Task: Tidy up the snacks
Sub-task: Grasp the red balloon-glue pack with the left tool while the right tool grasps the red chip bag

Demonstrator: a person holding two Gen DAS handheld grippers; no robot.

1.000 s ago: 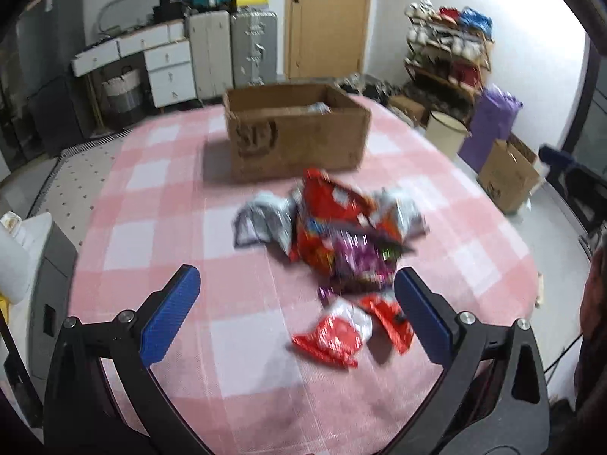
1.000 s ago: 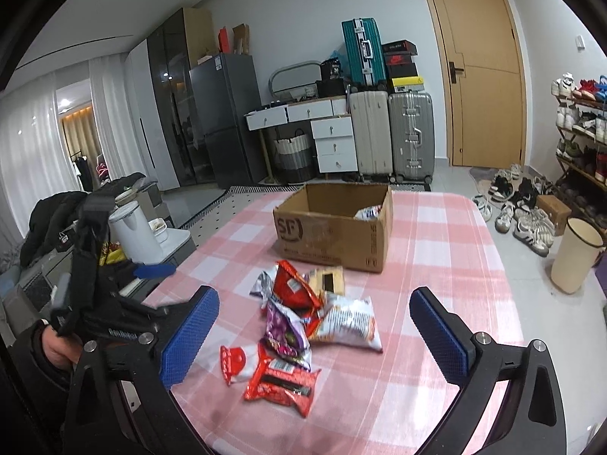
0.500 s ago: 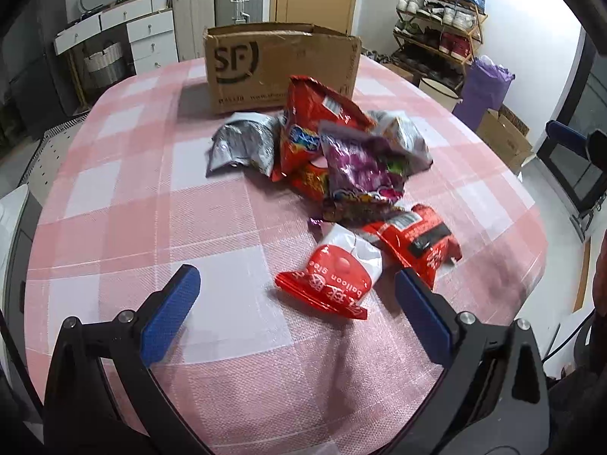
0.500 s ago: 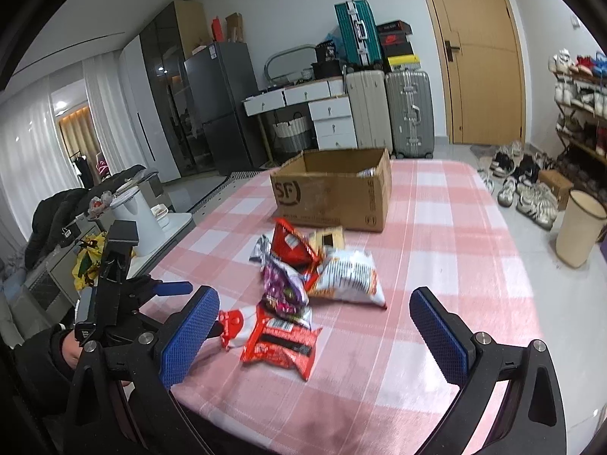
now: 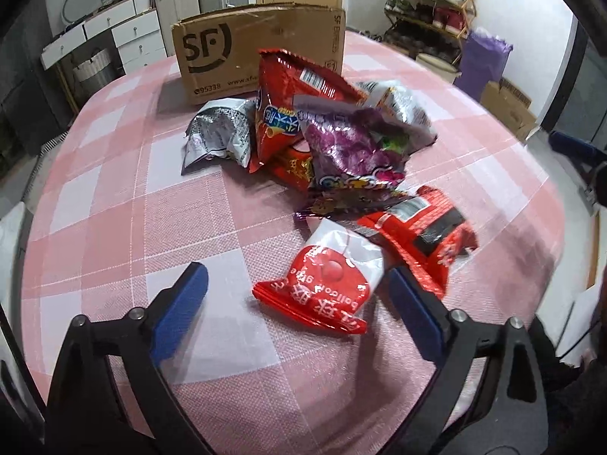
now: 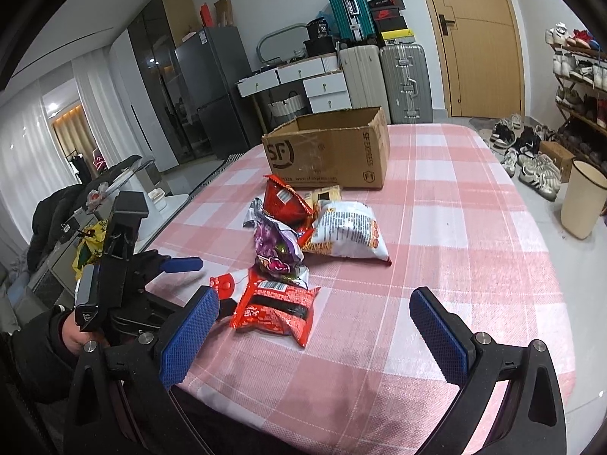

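Observation:
A pile of snack bags lies on the pink-checked table [image 5: 114,208] in front of an open cardboard box [image 5: 261,45]. A red bag [image 5: 288,102], a purple bag [image 5: 349,144] and a silver bag [image 5: 216,132] are heaped together. Nearest lies a red-and-white packet [image 5: 326,284], between the fingers of my left gripper [image 5: 299,303]. Its jaws are closing, and the pads do not press the packet. A red-and-black packet [image 5: 421,239] sits just right of it. My right gripper [image 6: 315,337] hangs open with nothing in it, behind the red-and-black packet [image 6: 277,307].
A white snack bag [image 6: 349,231] lies at the pile's right side, near the box [image 6: 330,151]. A person's hand [image 6: 72,335] holds the left gripper at the table's left edge. Off the table stand suitcases [image 6: 383,79], a cream bin [image 6: 582,201] and shoes.
Both grippers have sunk toward the table, so the snacks look larger. The left gripper's fingers have drawn closer together around the red-and-white packet.

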